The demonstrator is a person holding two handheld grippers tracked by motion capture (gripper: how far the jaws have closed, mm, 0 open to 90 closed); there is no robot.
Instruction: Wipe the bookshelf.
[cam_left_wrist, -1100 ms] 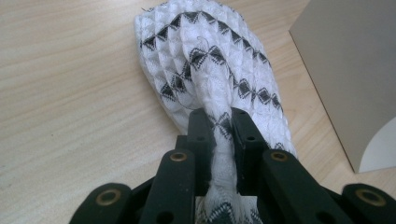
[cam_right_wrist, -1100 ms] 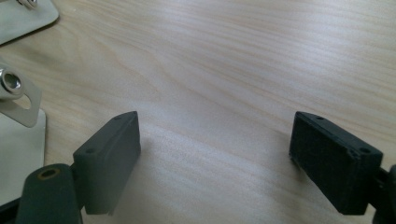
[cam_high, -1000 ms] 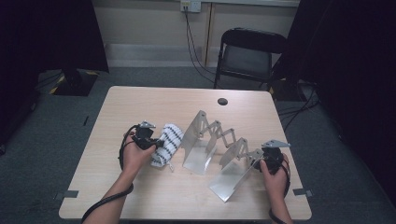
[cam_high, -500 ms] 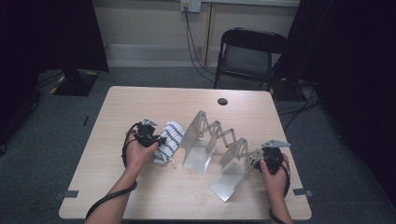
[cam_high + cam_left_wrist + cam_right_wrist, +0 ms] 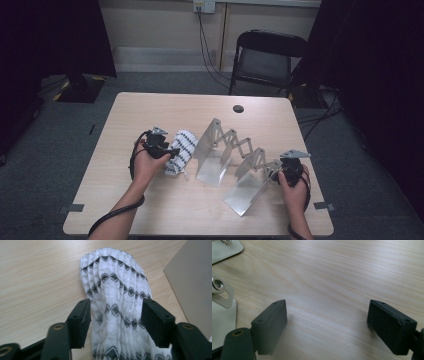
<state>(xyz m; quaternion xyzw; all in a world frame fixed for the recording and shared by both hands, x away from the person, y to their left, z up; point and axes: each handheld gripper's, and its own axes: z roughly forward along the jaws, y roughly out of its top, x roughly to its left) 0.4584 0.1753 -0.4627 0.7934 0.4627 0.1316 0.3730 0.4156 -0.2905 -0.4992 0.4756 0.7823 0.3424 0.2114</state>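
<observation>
Seen from above: a pale wooden table (image 5: 150,210), with two forearms entering from the near edge. Left hand (image 5: 146,164) raised a little off the tabletop, wrist bent inward, wrapped around the left gripper (image 5: 169,153), which points toward the table's middle and slightly down. Directly at its tips, a rolled white cloth (image 5: 180,151) patterned with dark zigzag bands, lying on the wood left of centre. Just right of the cloth, a folding metal rack (image 5: 227,157) of hinged silvery plates, stretched diagonally toward the near right corner.

From the left gripper view: jaws just opened, now standing about half apart, one on each side of the rolled cloth (image 5: 117,305). Cloth bulging between them and brushing the inner faces, no longer squeezed. A grey plate of the rack at the right edge.

Right hand (image 5: 292,187) resting near the table's right edge, fingers curled around the right gripper (image 5: 281,172), aimed left at the near end of the rack. From the right gripper view (image 5: 327,320): jaws spread wide over bare wood, with metal rack parts (image 5: 222,292) at the left edge.
</observation>
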